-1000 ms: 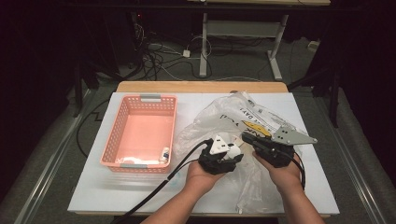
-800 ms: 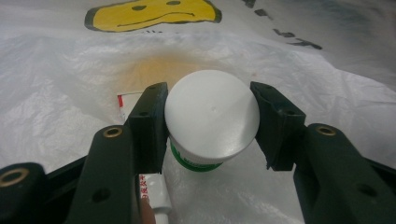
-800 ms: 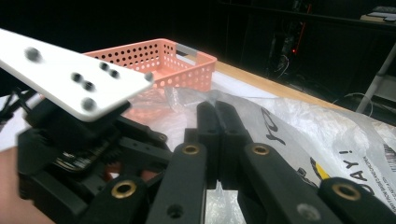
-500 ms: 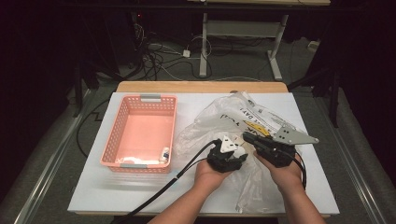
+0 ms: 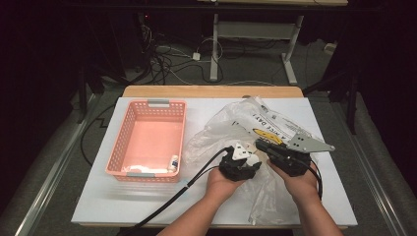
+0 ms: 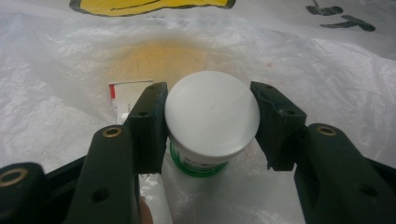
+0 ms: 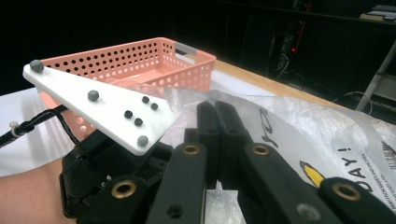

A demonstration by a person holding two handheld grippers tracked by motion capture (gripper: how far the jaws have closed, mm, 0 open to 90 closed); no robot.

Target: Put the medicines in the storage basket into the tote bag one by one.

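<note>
A: Left gripper view: what sits between the jaws?
B: A white-lidded jar [image 6: 211,116] with a green band. The left gripper [image 6: 208,123] has its jaws against the lid's sides, gripping it over the bag [image 6: 327,79].
A: And from the high view?
B: The left gripper [image 5: 242,162] is over the crumpled bag [image 5: 236,123] on the worktop [image 5: 98,201], just beside the right gripper [image 5: 263,145].
A: The right jaws?
B: Pressed together, pinching bag [image 7: 299,121] film. A pink basket [image 5: 147,140] stands to the left.
</note>
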